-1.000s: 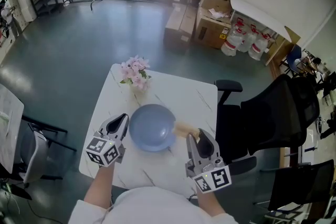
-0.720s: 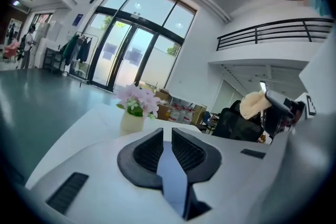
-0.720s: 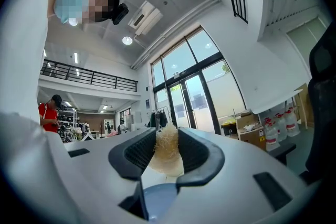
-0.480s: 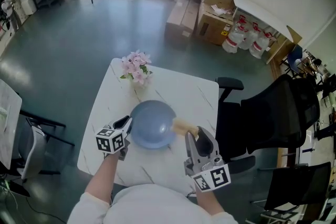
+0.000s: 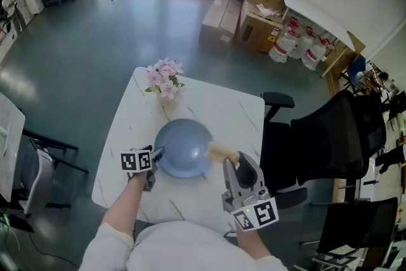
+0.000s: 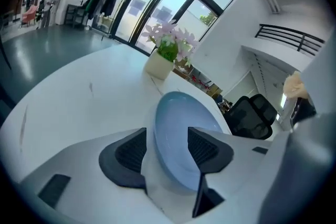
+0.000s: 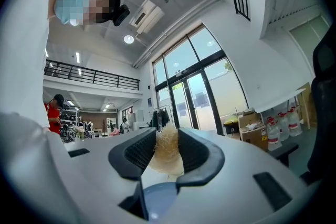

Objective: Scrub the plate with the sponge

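On the white table (image 5: 235, 111), near its front edge: a blue plate (image 5: 183, 149).
Right gripper (image 5: 236, 160) pinching the tan sponge (image 5: 219, 151) by the plate's right side; left gripper (image 5: 155, 154) just opened wide, plate rim between its jaws; farther back, pink flowers (image 5: 163, 79) in a small pot (image 6: 159, 67).

Most of the sponge (image 7: 168, 157) is hidden between the right gripper's (image 7: 167, 136) jaws, and just below them only a sliver of the plate (image 7: 157, 201) shows.
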Action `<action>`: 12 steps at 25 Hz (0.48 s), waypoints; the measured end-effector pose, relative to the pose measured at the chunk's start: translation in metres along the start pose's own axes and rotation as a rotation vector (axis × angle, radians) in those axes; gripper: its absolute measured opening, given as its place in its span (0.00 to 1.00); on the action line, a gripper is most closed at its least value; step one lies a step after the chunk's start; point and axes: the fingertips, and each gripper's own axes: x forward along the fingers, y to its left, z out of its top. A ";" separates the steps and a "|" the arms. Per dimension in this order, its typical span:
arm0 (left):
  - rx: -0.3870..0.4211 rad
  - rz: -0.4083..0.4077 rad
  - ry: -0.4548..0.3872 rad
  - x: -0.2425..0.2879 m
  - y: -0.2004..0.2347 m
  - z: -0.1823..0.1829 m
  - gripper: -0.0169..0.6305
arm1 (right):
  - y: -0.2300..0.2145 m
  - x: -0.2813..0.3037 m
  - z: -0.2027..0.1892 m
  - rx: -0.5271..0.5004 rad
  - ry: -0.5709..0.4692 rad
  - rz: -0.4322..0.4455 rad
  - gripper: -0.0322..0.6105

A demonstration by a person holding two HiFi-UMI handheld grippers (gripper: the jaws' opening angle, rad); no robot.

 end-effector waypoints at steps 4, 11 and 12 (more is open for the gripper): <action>-0.057 0.017 0.050 0.012 0.010 -0.009 0.39 | -0.001 -0.002 -0.001 -0.003 0.006 -0.003 0.25; -0.001 0.096 0.087 0.022 0.025 -0.011 0.31 | -0.008 -0.007 -0.001 -0.014 0.020 -0.025 0.25; 0.023 0.095 0.099 0.022 0.025 -0.012 0.27 | -0.009 -0.009 -0.001 -0.016 0.019 -0.031 0.25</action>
